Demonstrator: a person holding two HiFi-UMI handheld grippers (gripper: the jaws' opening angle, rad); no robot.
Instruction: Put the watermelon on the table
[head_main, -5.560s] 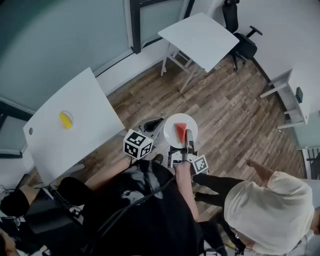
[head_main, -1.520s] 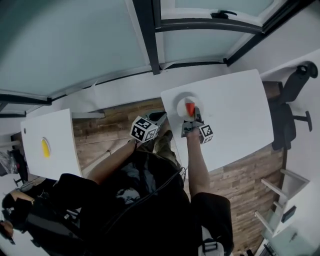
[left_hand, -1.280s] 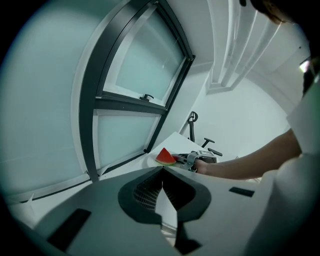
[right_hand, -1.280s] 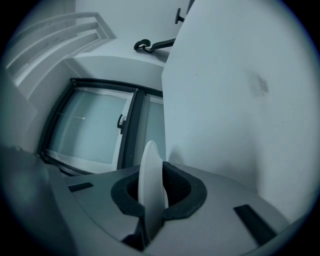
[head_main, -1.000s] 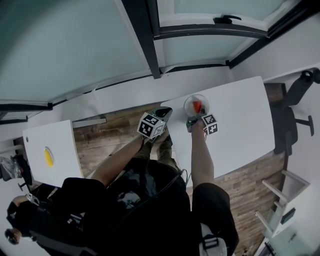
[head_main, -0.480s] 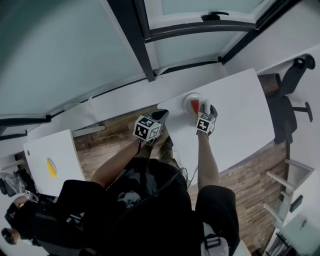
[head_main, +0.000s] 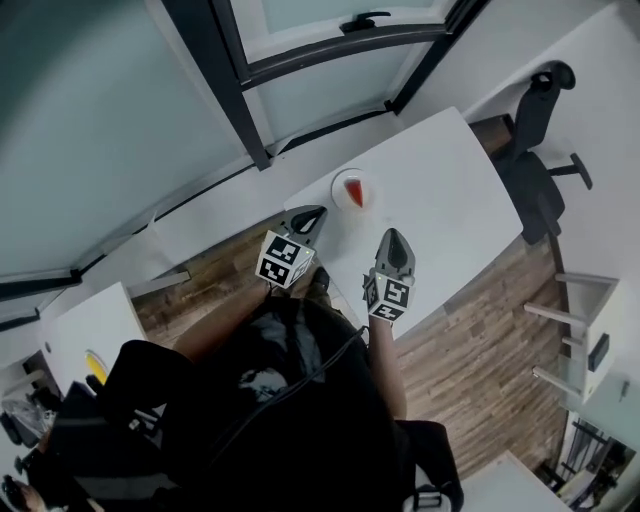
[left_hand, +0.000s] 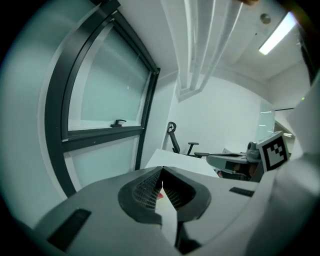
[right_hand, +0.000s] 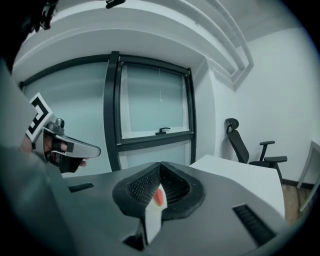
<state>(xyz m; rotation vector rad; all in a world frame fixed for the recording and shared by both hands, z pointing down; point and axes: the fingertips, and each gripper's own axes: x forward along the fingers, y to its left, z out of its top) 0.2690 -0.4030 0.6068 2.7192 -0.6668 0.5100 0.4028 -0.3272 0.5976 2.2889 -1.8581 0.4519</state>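
Observation:
A red watermelon slice (head_main: 353, 190) lies on a small white plate (head_main: 341, 180), which rests on the white table (head_main: 440, 190) near its window-side edge. My right gripper (head_main: 394, 237) hangs above the table's near edge, well back from the plate, shut with nothing in it. My left gripper (head_main: 309, 213) is beside the table's left corner, also shut and empty. In the right gripper view a bit of the red slice (right_hand: 159, 197) shows through the gap behind the closed jaw tips (right_hand: 161, 165). The left gripper (left_hand: 161, 169) view shows a red speck the same way.
A black office chair (head_main: 538, 112) stands at the table's far right end. A dark-framed window (head_main: 300, 45) runs behind the table. A second white table (head_main: 85, 325) with a yellow item (head_main: 93, 366) is at lower left. Wooden floor (head_main: 480, 330) lies to the right.
The right gripper let go of the plate, drew back from it towards the person and shut. The plate with the slice stayed on the table. The left gripper rose a little.

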